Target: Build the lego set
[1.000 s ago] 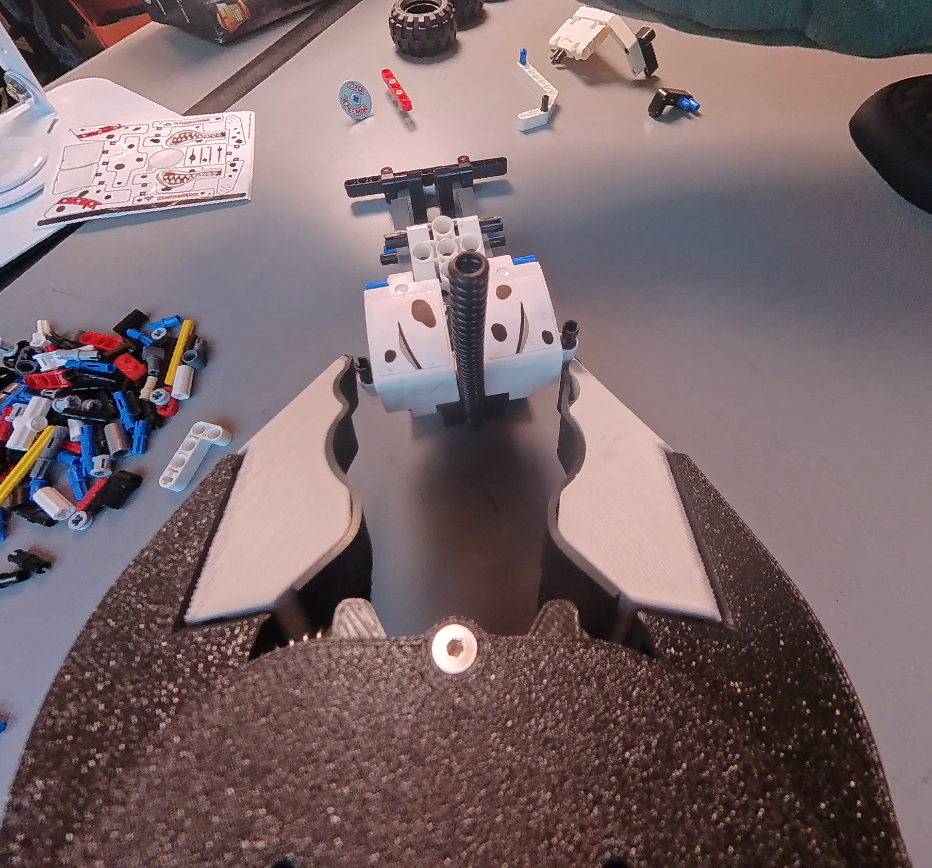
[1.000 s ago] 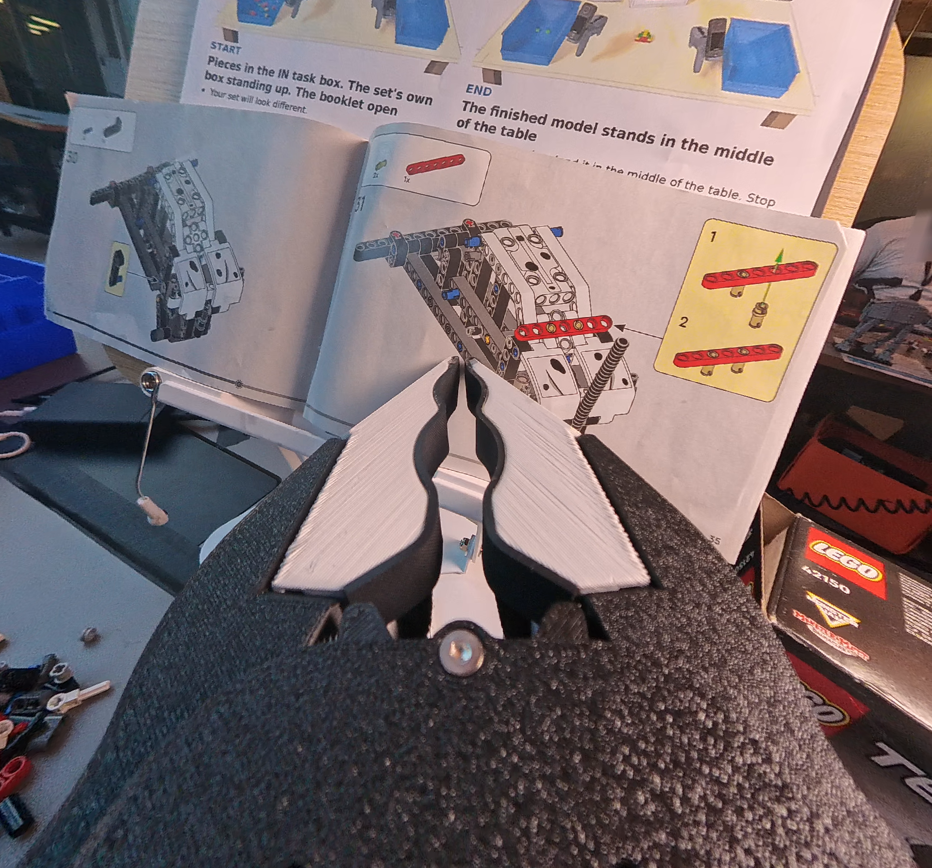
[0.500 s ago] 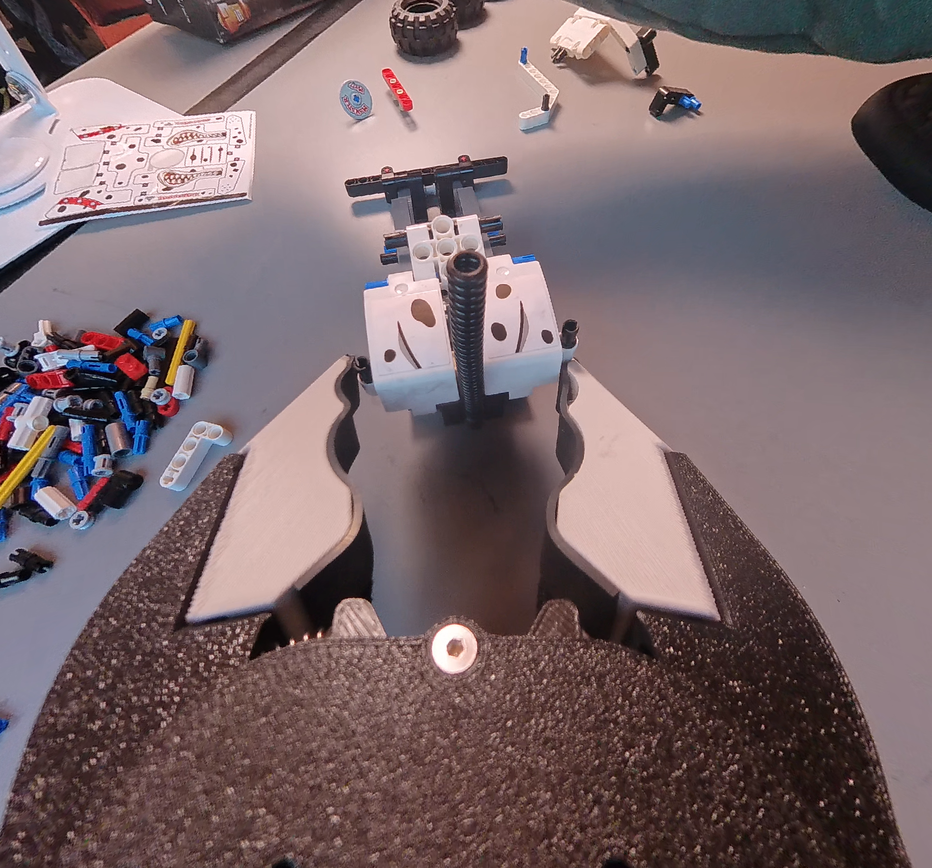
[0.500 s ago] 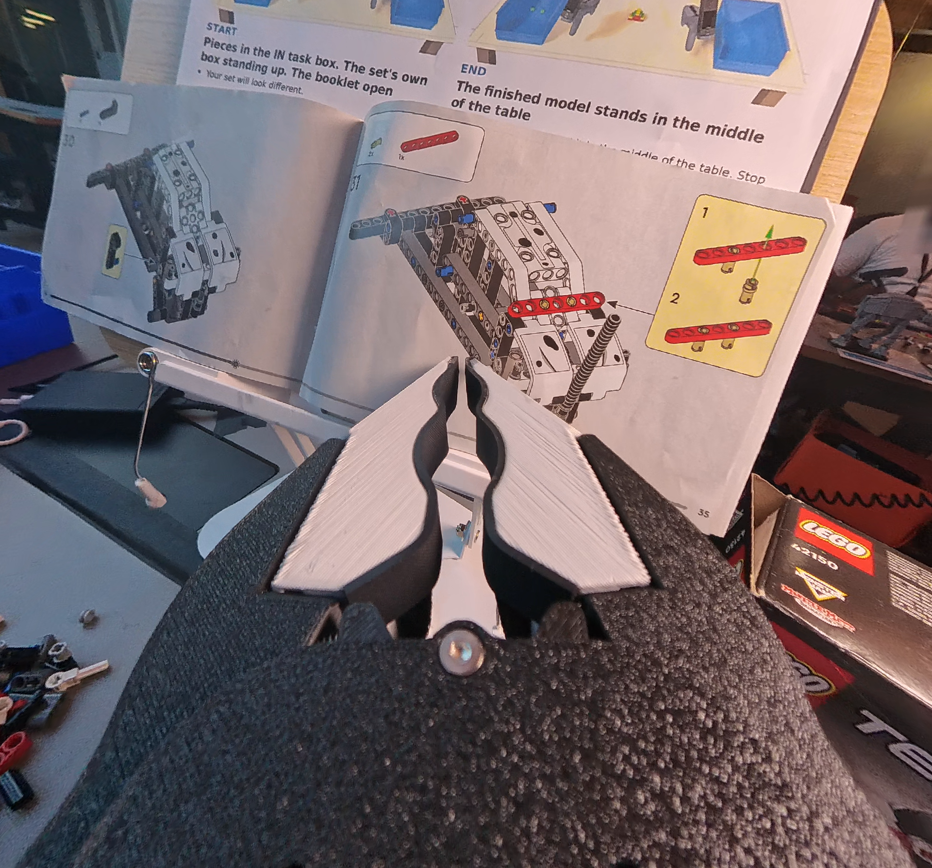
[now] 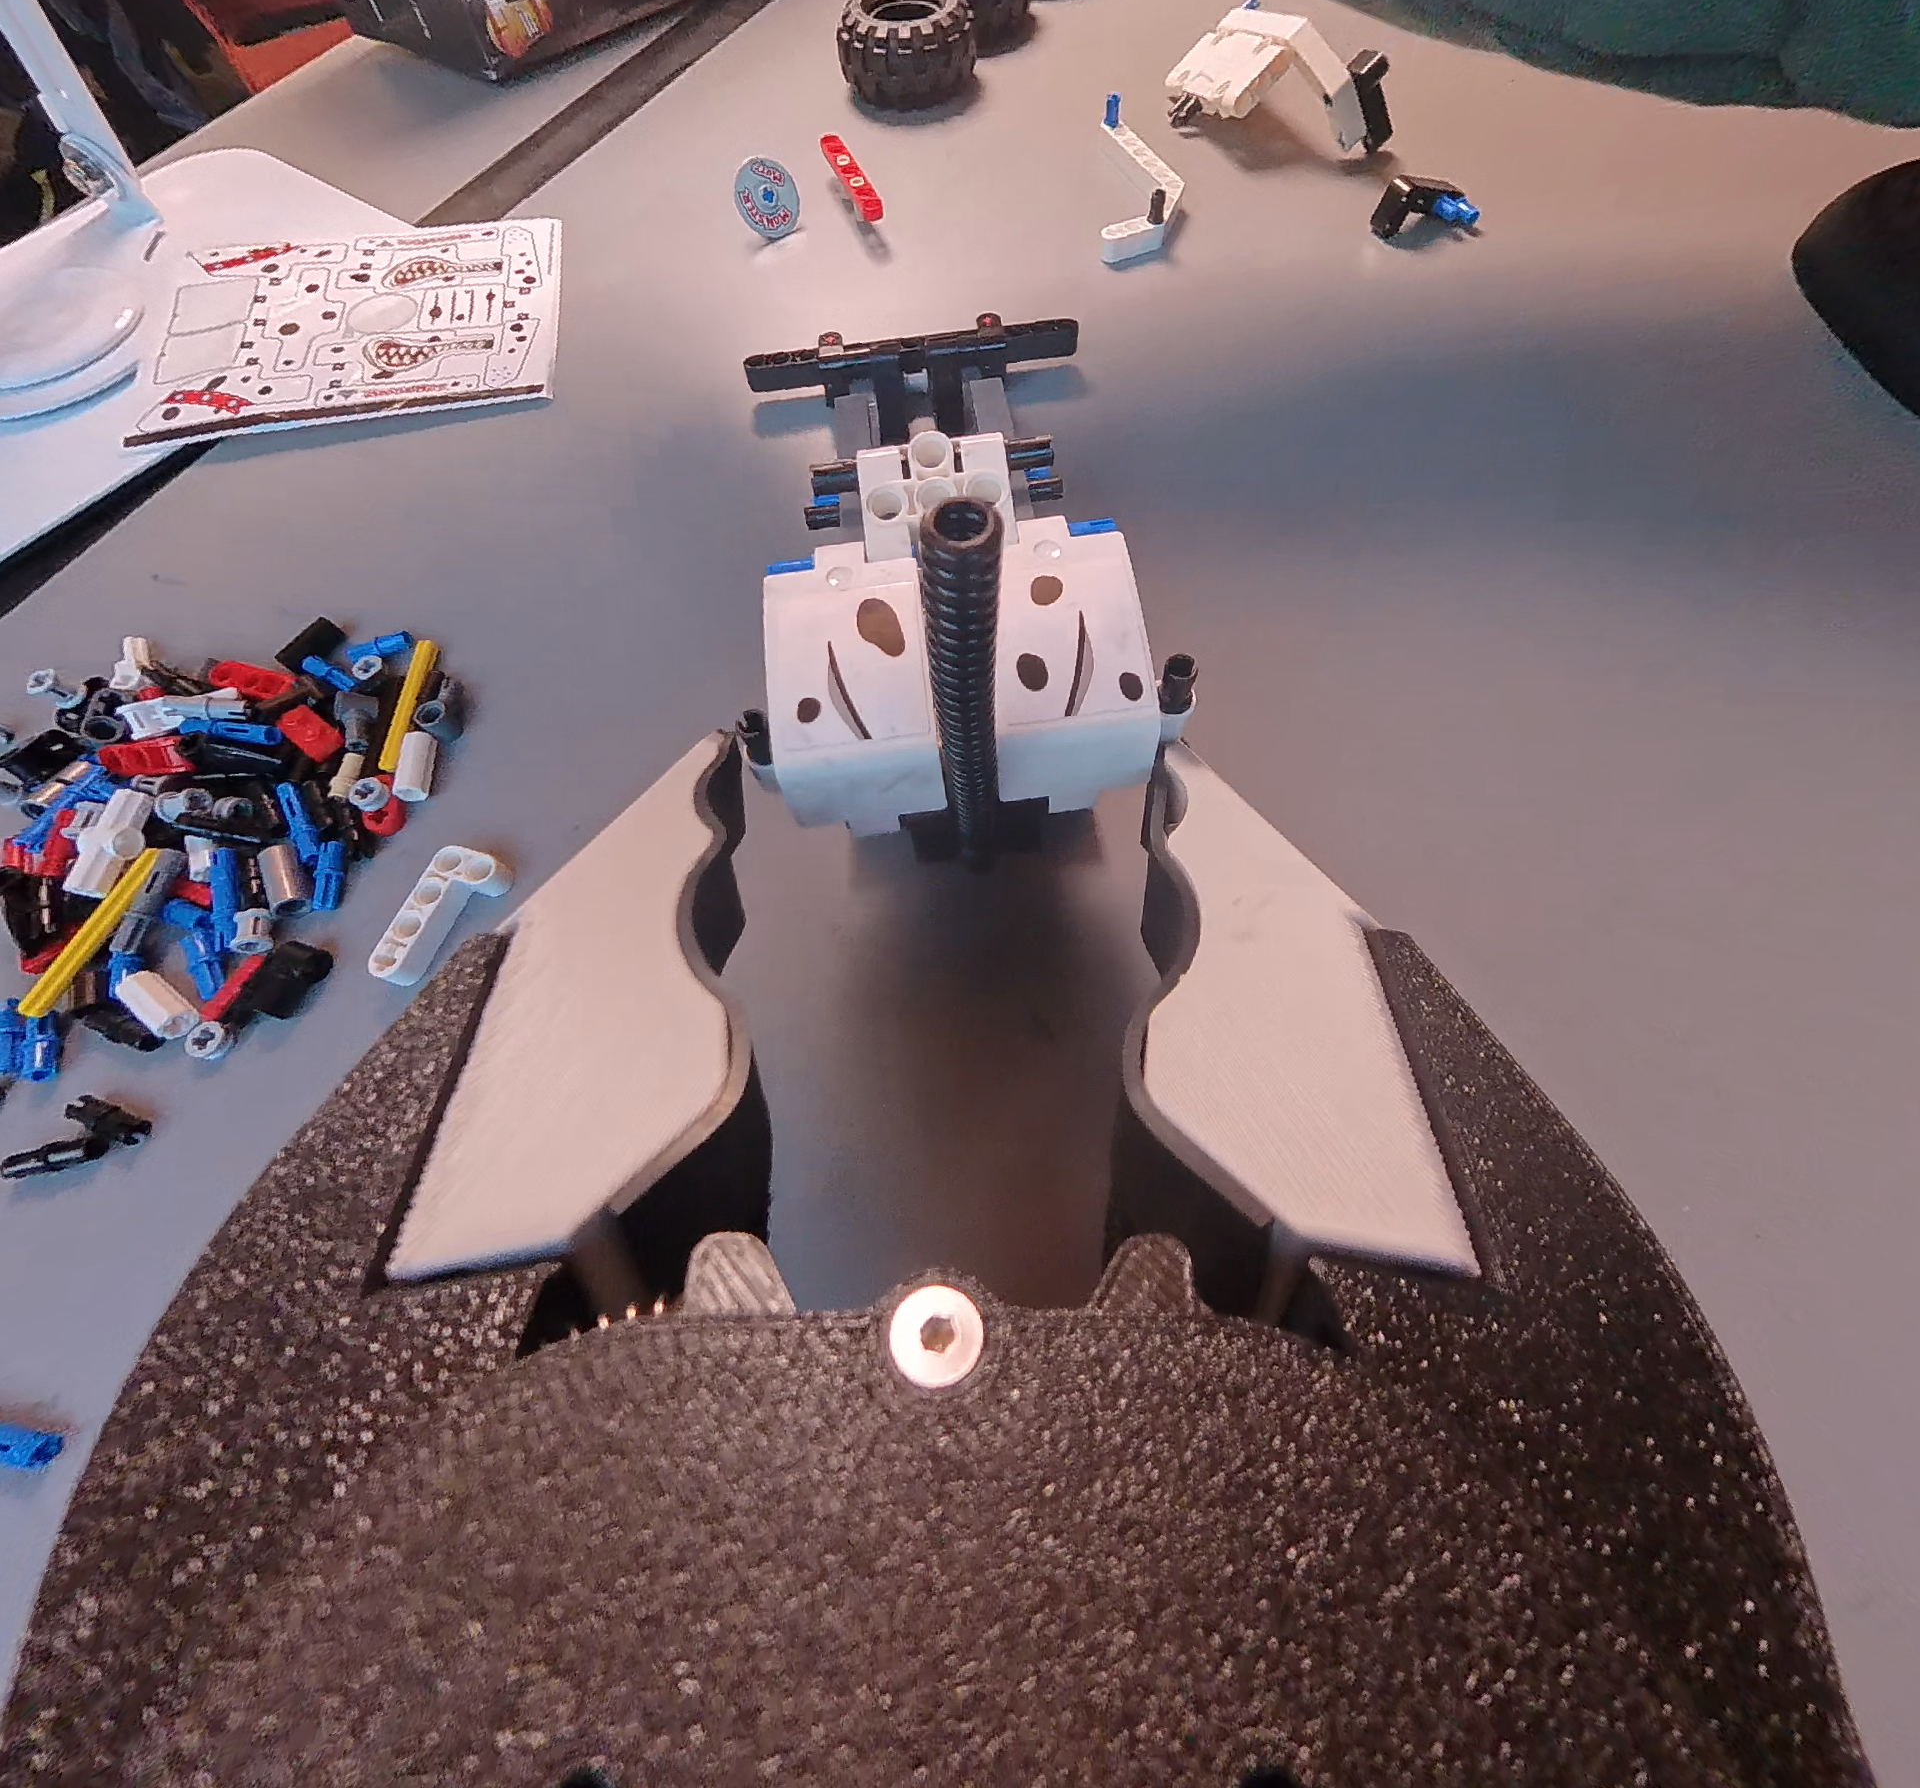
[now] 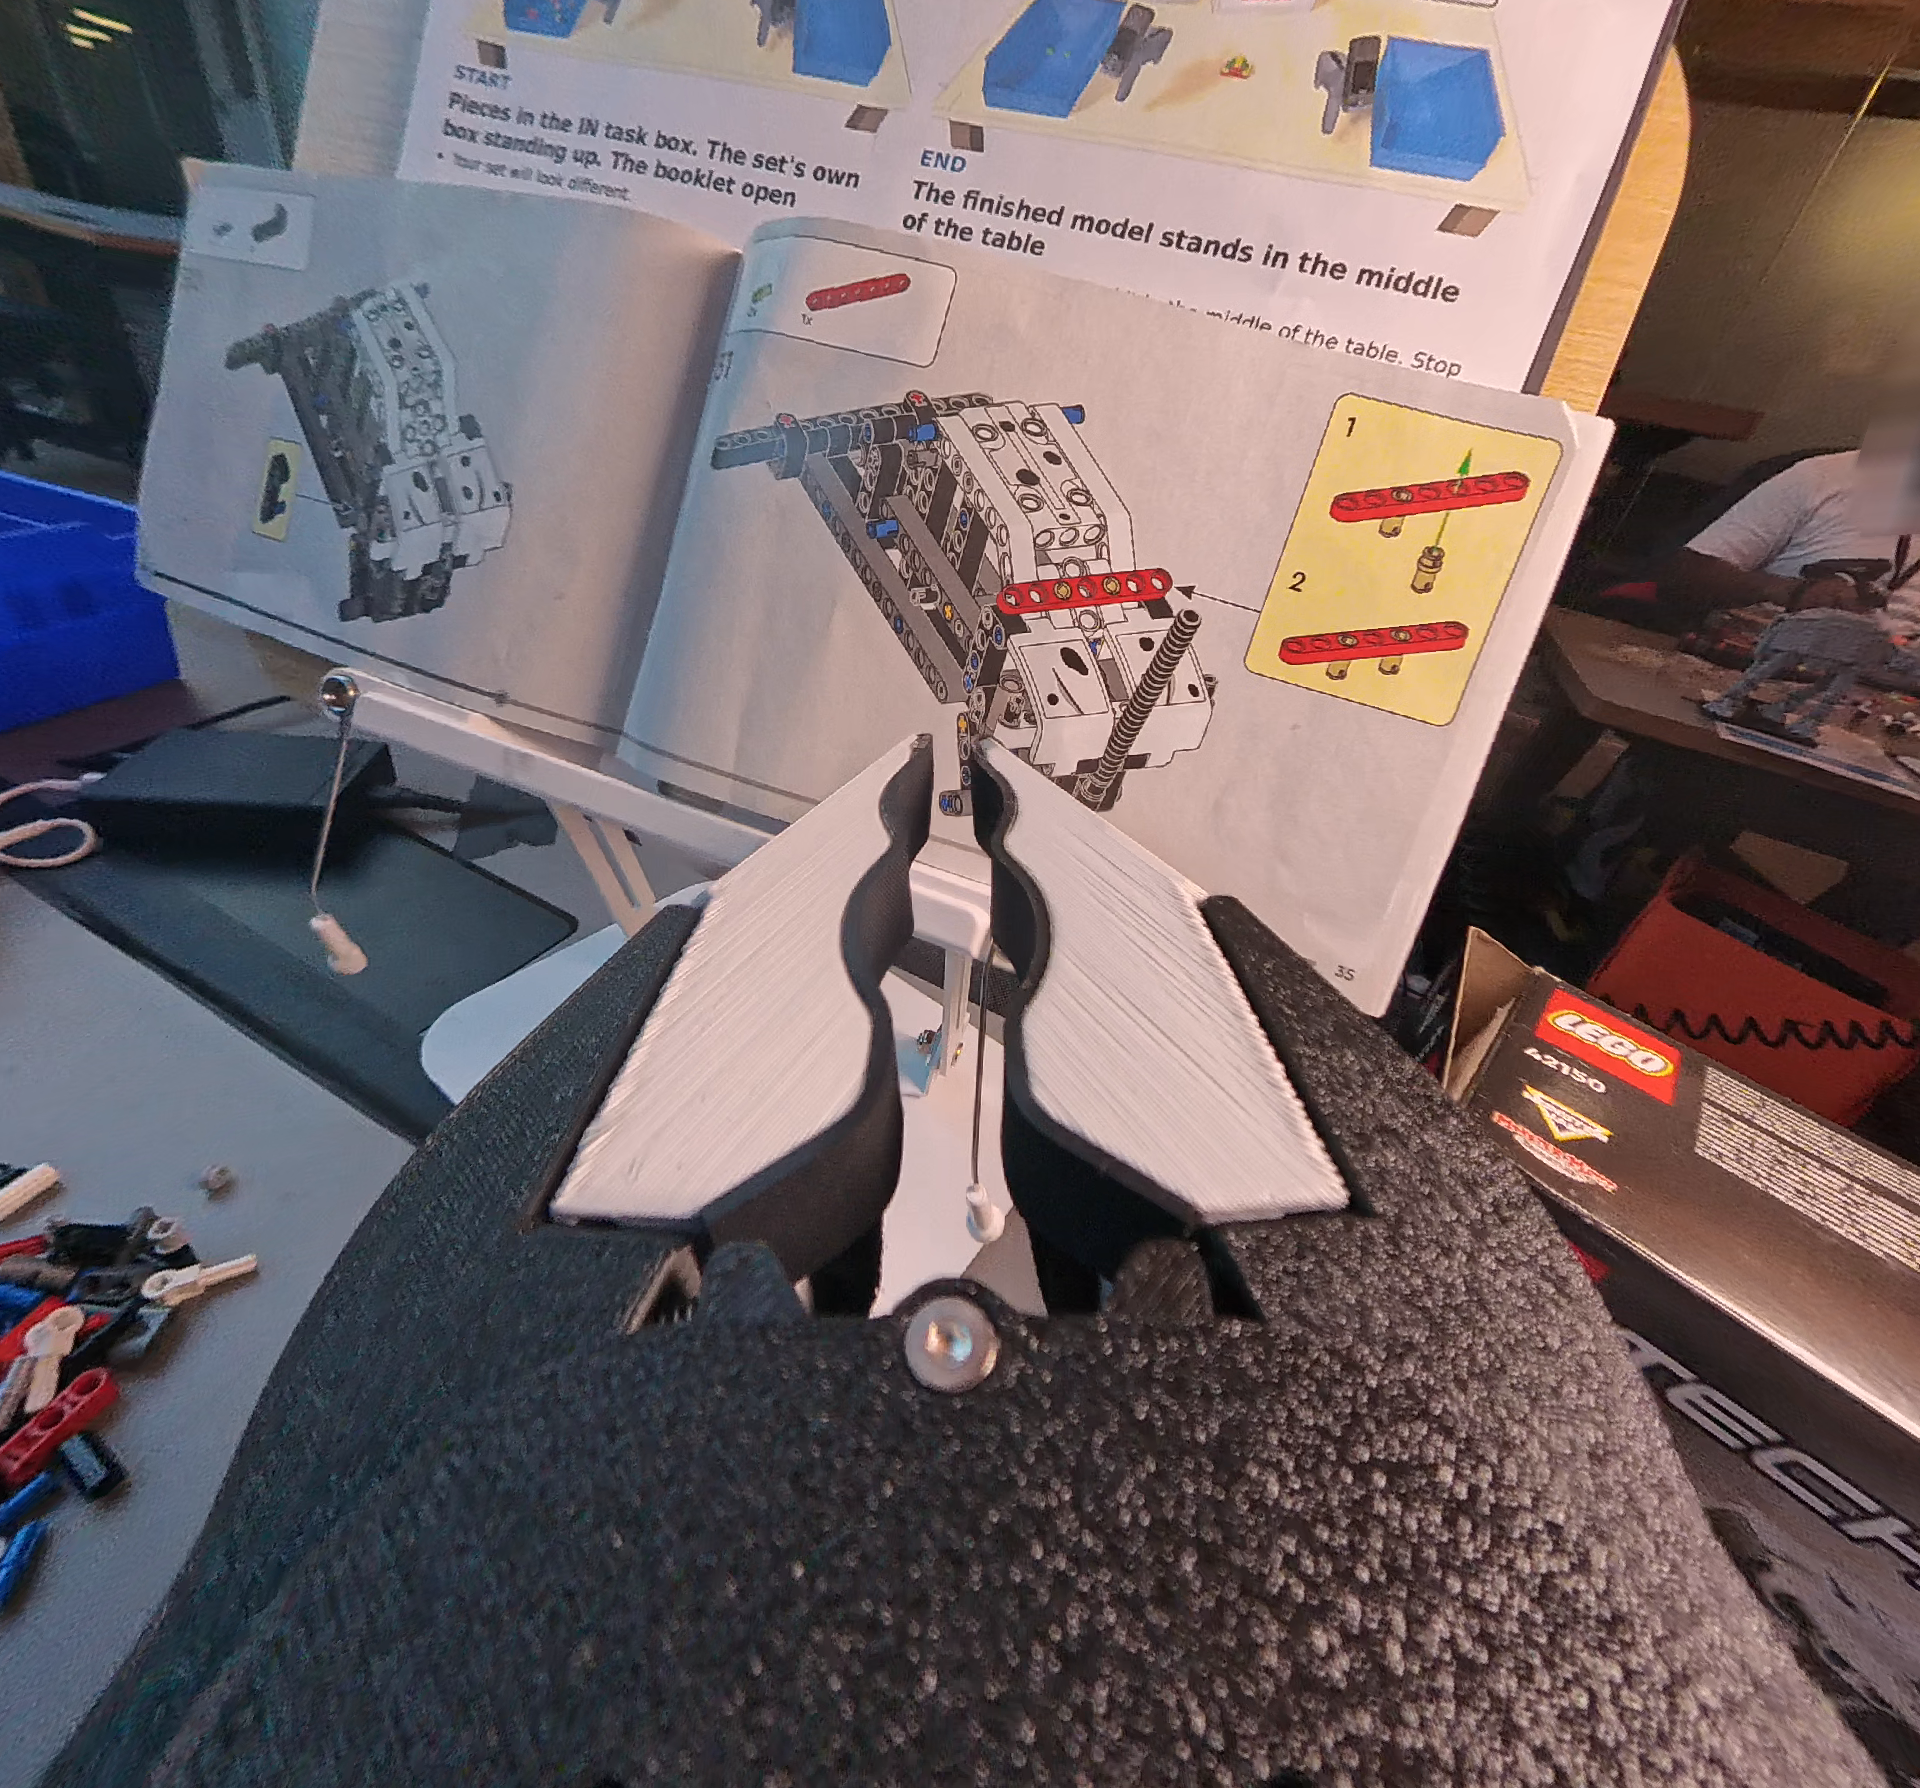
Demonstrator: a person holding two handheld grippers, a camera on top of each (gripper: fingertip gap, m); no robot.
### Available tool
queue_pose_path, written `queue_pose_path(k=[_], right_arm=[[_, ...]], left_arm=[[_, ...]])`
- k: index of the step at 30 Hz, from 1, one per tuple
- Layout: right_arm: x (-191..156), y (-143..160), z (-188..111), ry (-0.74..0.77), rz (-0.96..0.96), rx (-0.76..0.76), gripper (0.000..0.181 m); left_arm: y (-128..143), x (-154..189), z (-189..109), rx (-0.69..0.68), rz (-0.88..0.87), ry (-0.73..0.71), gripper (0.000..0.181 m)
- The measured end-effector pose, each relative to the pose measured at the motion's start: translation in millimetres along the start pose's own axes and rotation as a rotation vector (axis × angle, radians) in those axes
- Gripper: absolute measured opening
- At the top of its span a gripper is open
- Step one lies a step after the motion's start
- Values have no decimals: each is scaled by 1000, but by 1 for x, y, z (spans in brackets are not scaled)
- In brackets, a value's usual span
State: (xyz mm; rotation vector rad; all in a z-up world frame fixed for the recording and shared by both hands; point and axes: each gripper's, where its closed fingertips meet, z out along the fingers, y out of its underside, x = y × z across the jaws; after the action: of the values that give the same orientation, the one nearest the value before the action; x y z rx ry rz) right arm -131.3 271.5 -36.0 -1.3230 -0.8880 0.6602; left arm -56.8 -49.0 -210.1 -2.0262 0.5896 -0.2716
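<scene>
The left claw (image 5: 951, 772) stands wide open and holds nothing; its two fingertips flank the near end of the half-built model (image 5: 956, 668), which sits on the grey surface (image 5: 1455, 699) just ahead, its white body close between the tips, though contact cannot be told. A black ribbed hose (image 5: 961, 678) rises from the model's near end toward the camera, and a black frame runs away behind the white body. Left of this claw lies a heap of loose pieces (image 5: 177, 824), with a white angled beam (image 5: 436, 912) just beside it. Farther ahead on the left rests a sticker sheet (image 5: 353, 325); well ahead lie a short red beam (image 5: 852, 177), a round printed tile (image 5: 767, 195), black tyres (image 5: 940, 8) and a small white sub-assembly (image 5: 1278, 81).

The right claw (image 6: 948, 762) is raised off the surface, its tips nearly together with a thin gap, gripping nothing. Directly beyond it an open instruction booklet (image 6: 831, 512) stands on a white stand (image 6: 623, 876). To its right lies the set's box (image 6: 1662, 1146).
</scene>
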Motion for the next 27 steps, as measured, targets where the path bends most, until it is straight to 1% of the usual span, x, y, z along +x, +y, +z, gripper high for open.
queue_pose_path(k=[4, 6, 9, 12, 14, 16, 18, 19, 22, 27], right_arm=[[-10, -2, -27, -84, -18, -14, 12], [-28, 1, -46, -198, -30, -39, 14], [-63, 19, -86, -416, -78, -107, 19], [-88, 46, -129, -559, -129, -188, 29], [-97, 57, -154, -607, -135, -206, 31], [-104, 61, -176, -647, -121, -213, 32], [-109, 62, -195, -675, -115, -213, 34], [-111, 63, -202, -685, -119, -214, 35], [-114, 72, -219, -696, -157, -233, 36], [-123, 101, -232, -718, -225, -304, 39]], left_arm=[[1, -4, -2, -4, 0, -11, 76], [2, -8, -4, -2, -11, -10, 74], [3, -11, -6, 5, -76, 35, 71], [0, -17, -8, 0, -216, 121, 71], [-1, -21, -10, 0, -347, 212, 70], [-2, -23, -11, -1, -464, 297, 70], [-4, -27, -12, 3, -532, 338, 68], [-5, -29, -13, 8, -548, 352, 65], [-7, -31, -12, 4, -555, 356, 65], [-5, -29, -7, -21, -550, 358, 65]])
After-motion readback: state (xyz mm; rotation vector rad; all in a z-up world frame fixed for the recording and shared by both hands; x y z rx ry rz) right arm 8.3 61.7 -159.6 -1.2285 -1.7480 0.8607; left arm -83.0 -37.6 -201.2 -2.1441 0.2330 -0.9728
